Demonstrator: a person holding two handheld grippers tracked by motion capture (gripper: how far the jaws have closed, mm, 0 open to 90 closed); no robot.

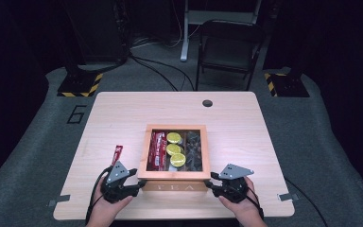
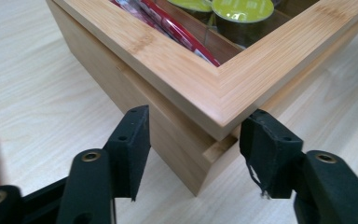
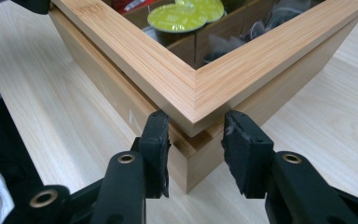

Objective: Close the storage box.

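Wooden tea box [image 1: 175, 179] with a glass-paned lid sits shut near the bench's [image 1: 123, 109] front edge. Left tool [image 2: 193, 140] and right tool [image 3: 193, 140] each straddle a front corner, jaws apart, not gripping. Lid work appears in hand; next, each likely needs to catch the lid's edge. Red packet [image 1: 117, 152] lies just left.

A square bamboo tea box [image 1: 174, 185] sits near the front edge of the worktop [image 1: 123, 113], its glass-windowed lid [image 2: 200, 88] down; inside lie red sachets [image 1: 158, 149], yellow-green capsules [image 1: 175, 150] and dark packets [image 1: 194, 147], sorted by compartment
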